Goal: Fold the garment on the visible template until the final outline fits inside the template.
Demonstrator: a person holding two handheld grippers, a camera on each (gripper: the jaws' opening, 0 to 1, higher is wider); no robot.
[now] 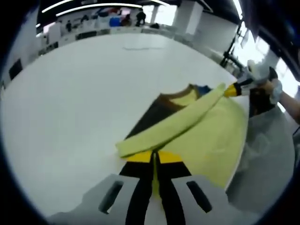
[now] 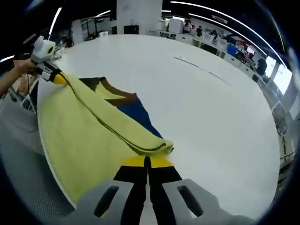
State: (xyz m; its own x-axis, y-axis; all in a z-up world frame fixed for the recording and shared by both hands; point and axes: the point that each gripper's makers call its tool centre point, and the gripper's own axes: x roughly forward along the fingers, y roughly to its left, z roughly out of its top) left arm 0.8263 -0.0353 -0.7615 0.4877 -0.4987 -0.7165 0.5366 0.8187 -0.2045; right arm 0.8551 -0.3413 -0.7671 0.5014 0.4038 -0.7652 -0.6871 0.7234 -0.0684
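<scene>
Yellow garment (image 1: 206,136) lay on the white surface (image 1: 84,93) in the left gripper view, one sleeve (image 1: 173,124) folded across it; my left gripper (image 1: 154,164) was clamped on the sleeve's cuff. In the right gripper view, my right gripper (image 2: 147,166) pinched the garment's folded edge (image 2: 150,145), jaws closed.

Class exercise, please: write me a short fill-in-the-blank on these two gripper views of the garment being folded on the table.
1. The garment is mostly ____ in colour.
2. It lies on a ____ table.
3. The left hand-held gripper and the right hand-held gripper each pinch one end of the folded ____.
4. The garment's collar is ____.

Missing words: yellow; white; sleeve; brown
</scene>
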